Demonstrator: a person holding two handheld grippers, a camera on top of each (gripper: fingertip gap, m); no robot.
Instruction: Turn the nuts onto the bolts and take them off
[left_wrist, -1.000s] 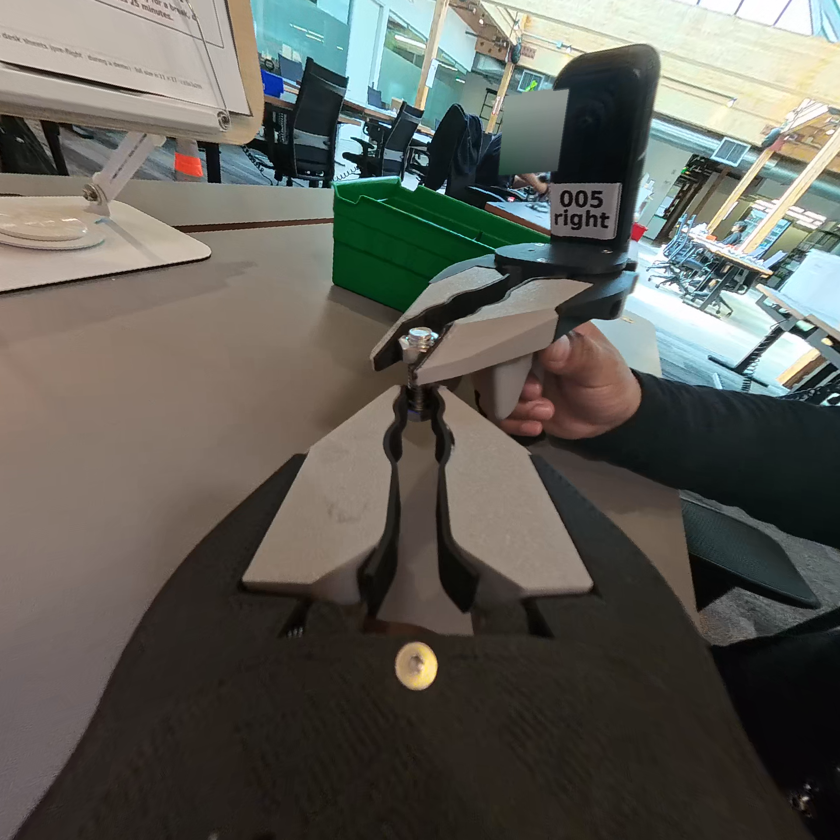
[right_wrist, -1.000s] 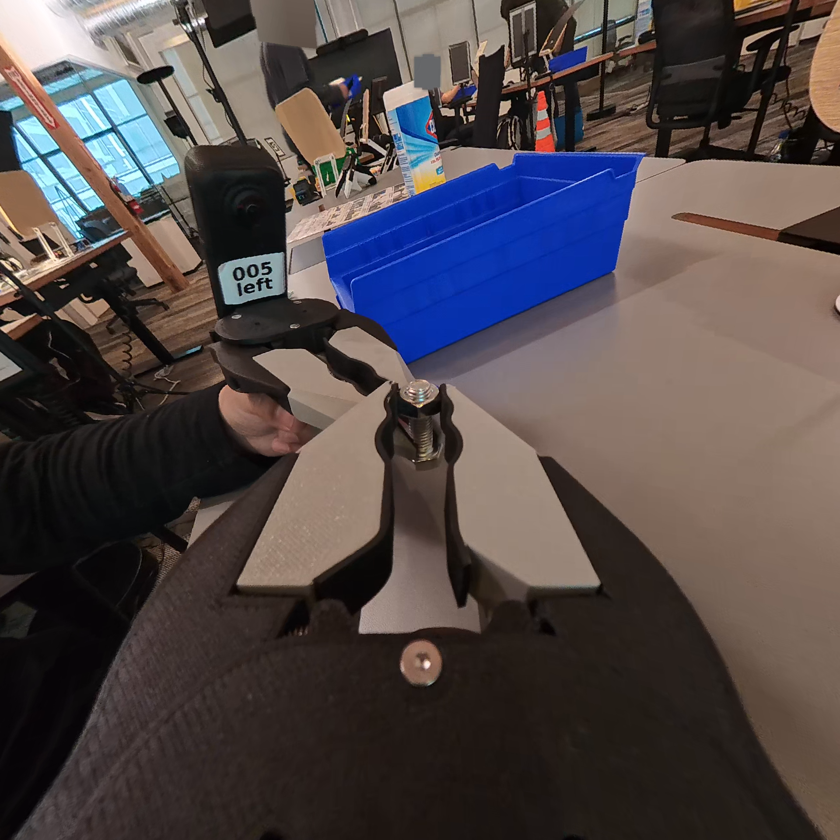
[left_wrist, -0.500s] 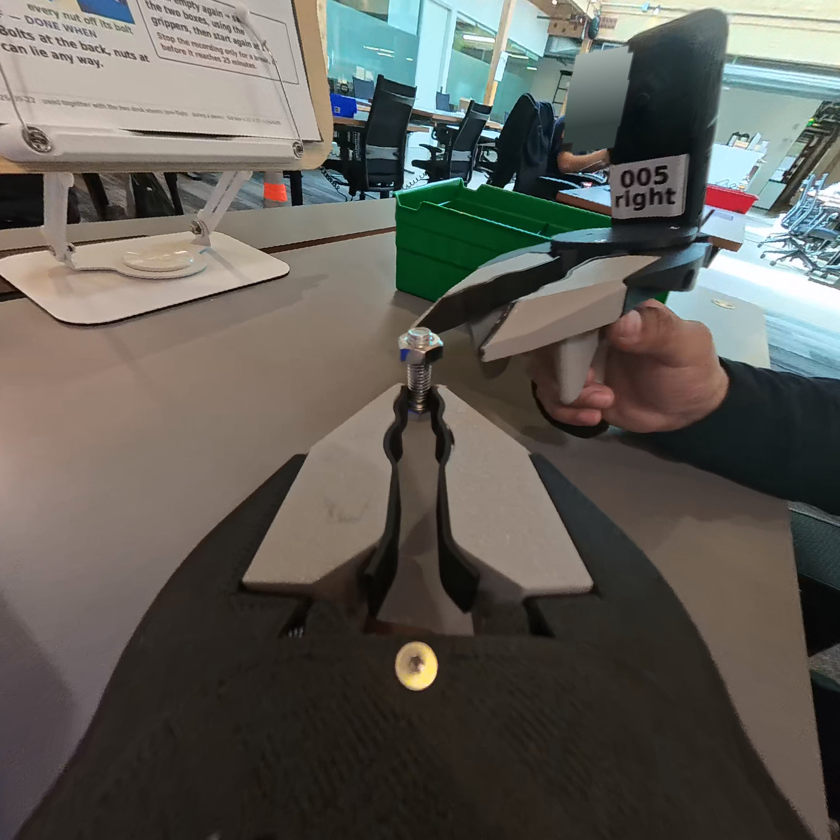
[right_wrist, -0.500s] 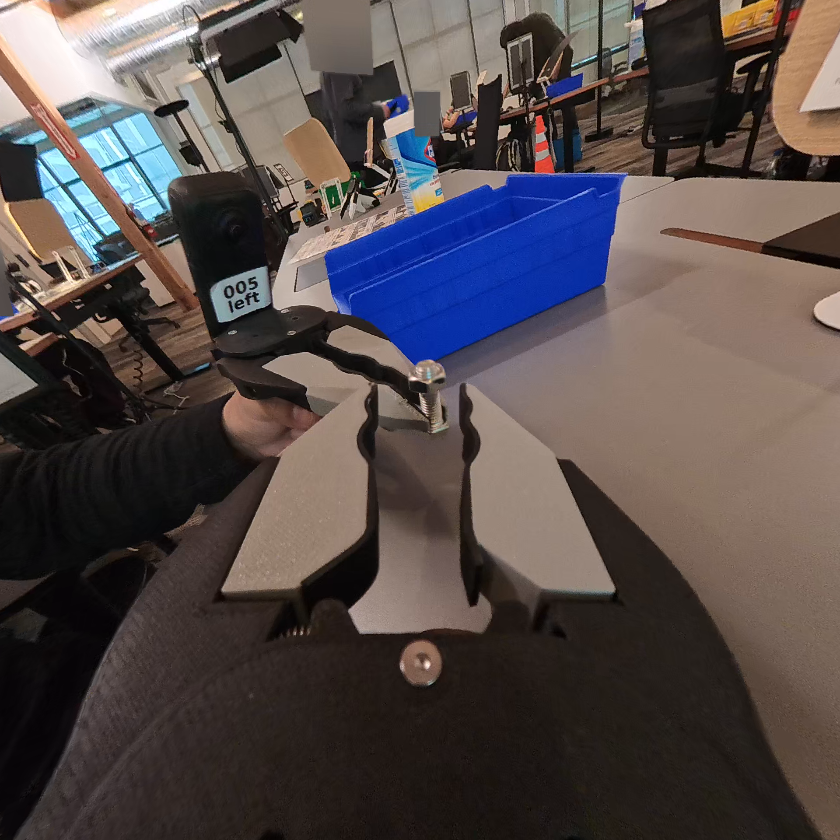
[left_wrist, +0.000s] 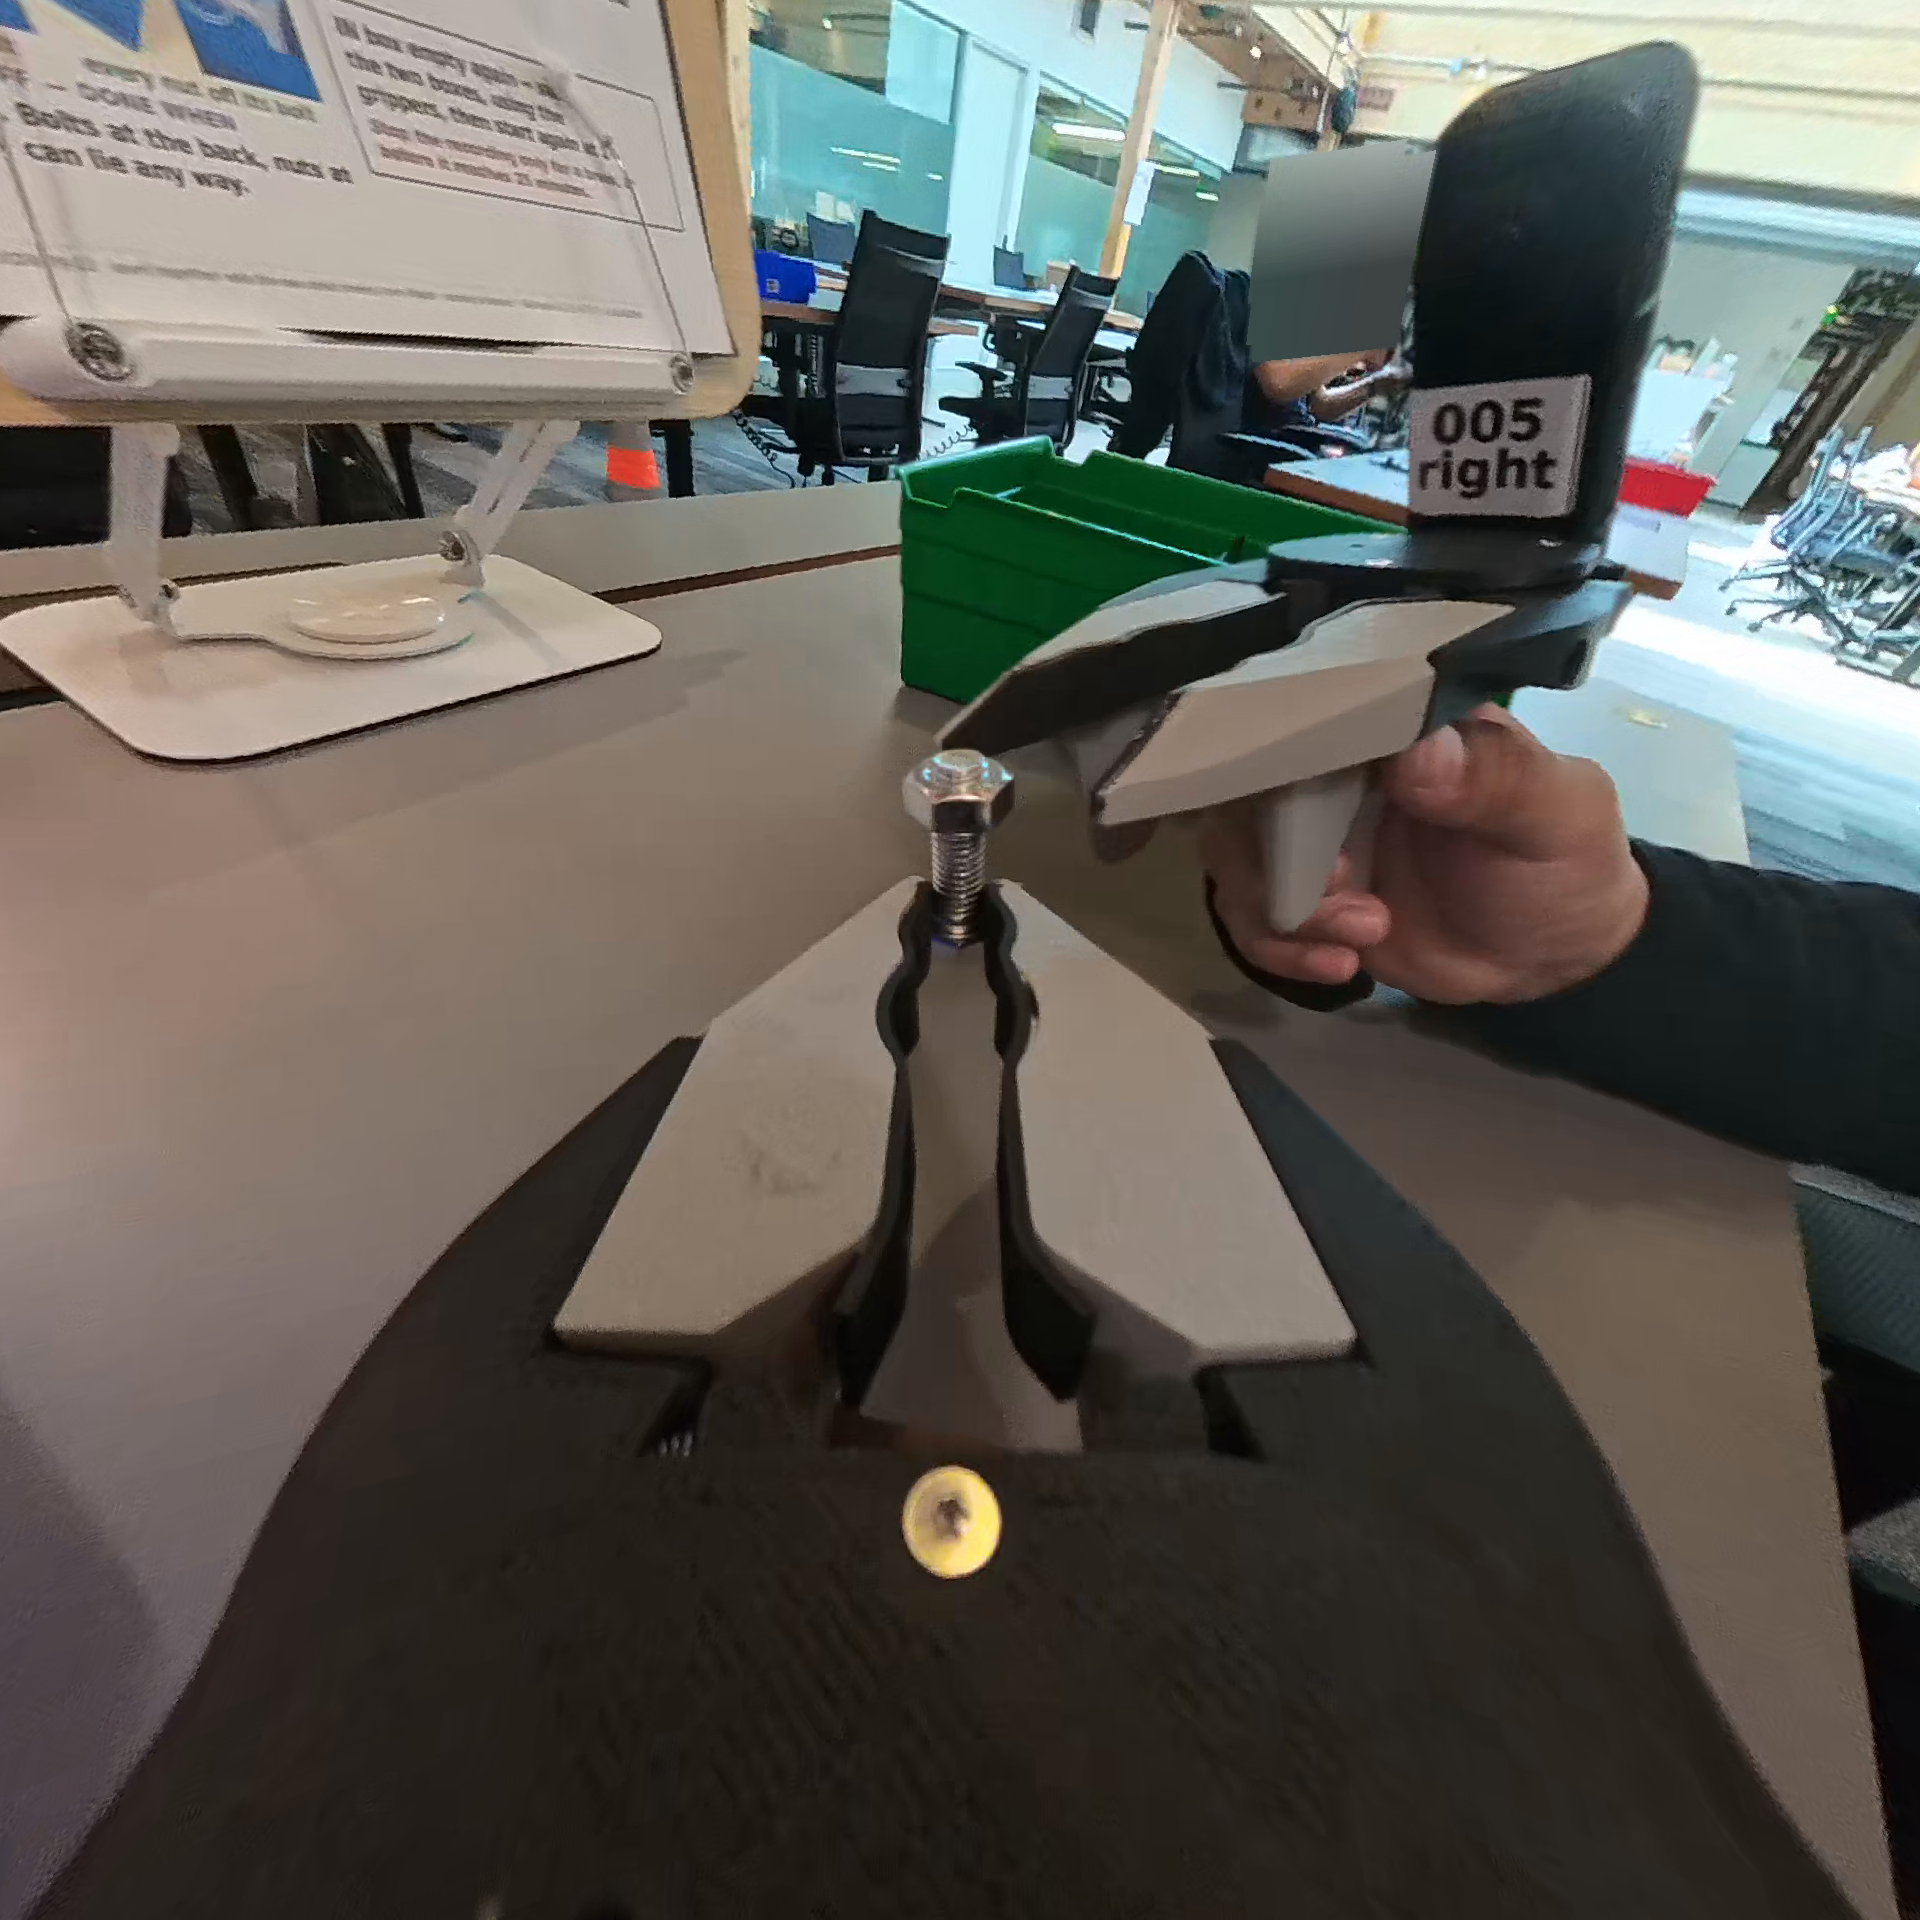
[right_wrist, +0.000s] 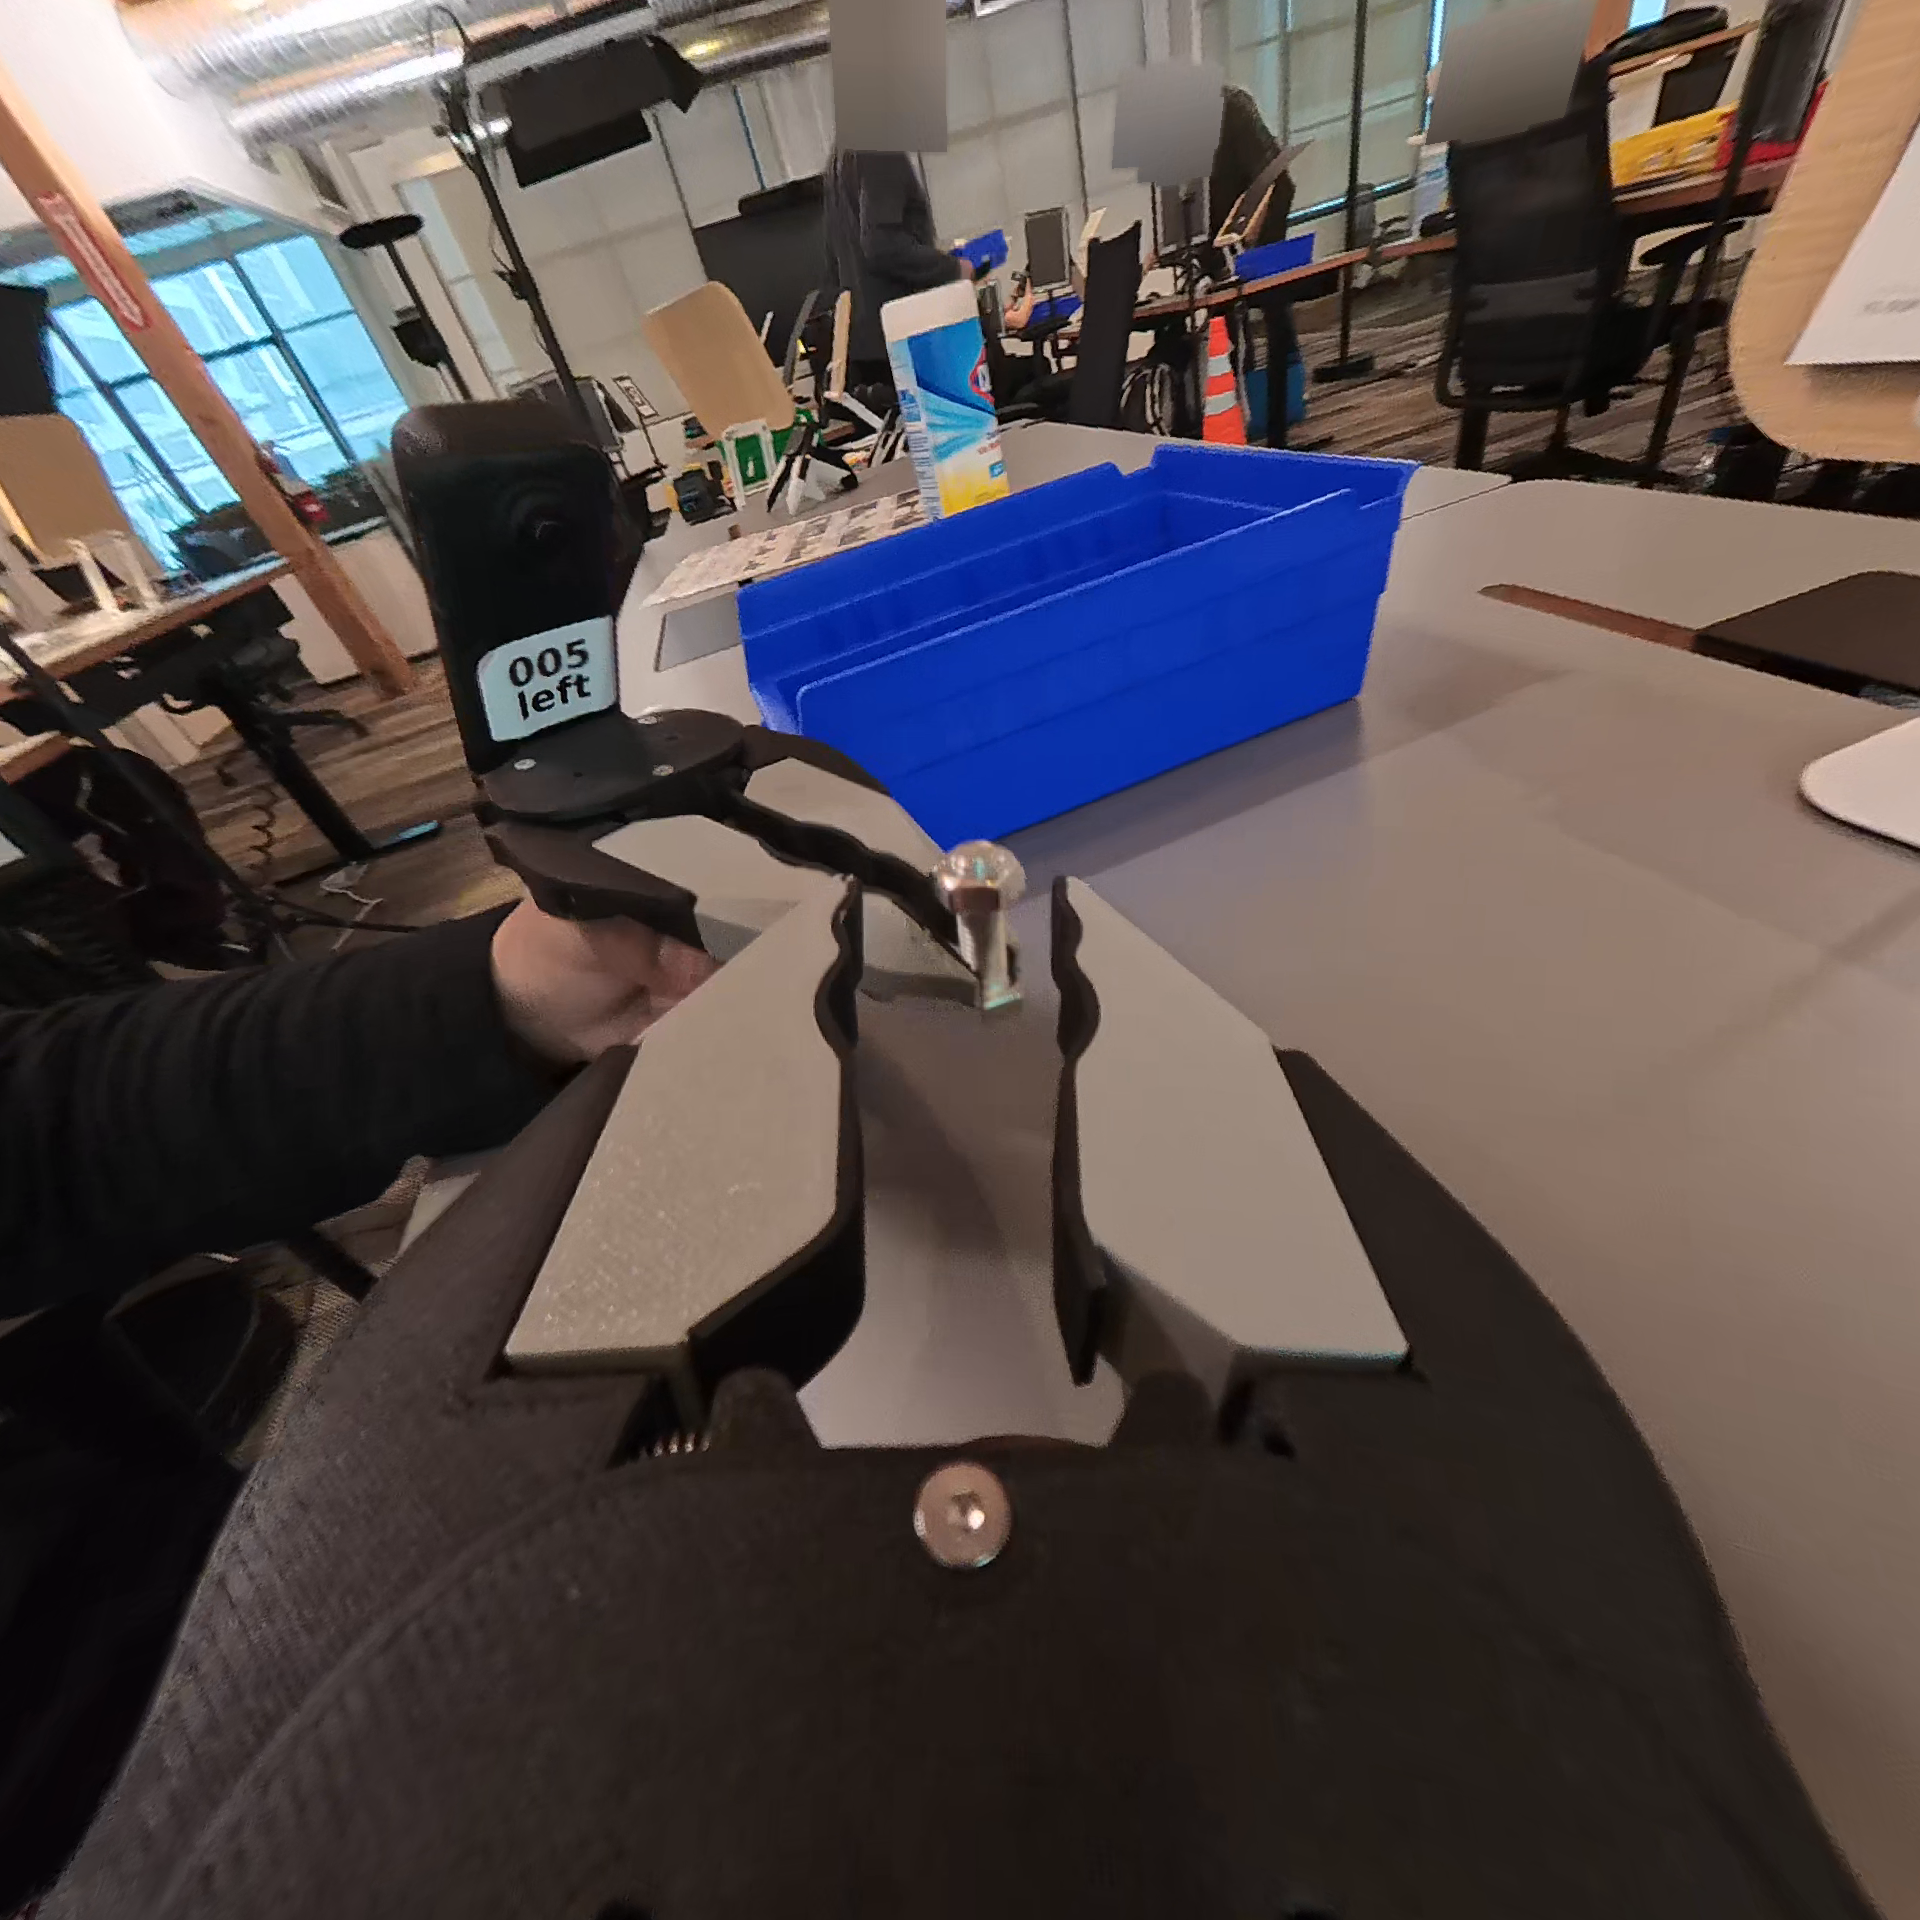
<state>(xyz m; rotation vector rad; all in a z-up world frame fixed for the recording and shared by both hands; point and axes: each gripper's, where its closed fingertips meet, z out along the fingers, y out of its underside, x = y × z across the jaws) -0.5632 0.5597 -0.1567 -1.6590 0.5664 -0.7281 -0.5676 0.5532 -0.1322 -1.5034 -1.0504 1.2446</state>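
A silver bolt (left_wrist: 954, 831) stands upright, hex head on top, above the grey table (left_wrist: 364, 987). My left gripper (left_wrist: 954, 930) is shut on its lower end, where a dark nut (left_wrist: 951, 935) with a blue edge shows between the tips. The bolt (right_wrist: 982, 925) also shows in the right wrist view, held by the left gripper's fingertips (right_wrist: 914, 914). My right gripper (right_wrist: 953, 899) is open and empty. The bolt head sits just beyond the gap between its tips, apart from them. In the left wrist view the right gripper (left_wrist: 1029, 774) hovers at the head's upper right.
A green bin (left_wrist: 1039, 582) stands behind the right gripper. A blue bin (right_wrist: 1070, 665) stands behind the left gripper, with a wipes canister (right_wrist: 945, 405) beyond it. A white document stand (left_wrist: 343, 623) is at the table's back left. Office chairs and desks fill the background. My left and right fingertips are right by each other.
My right gripper opened, let go of the bolt head and drew back a little to the right. My left gripper stays shut on the bolt's lower end and holds it upright.
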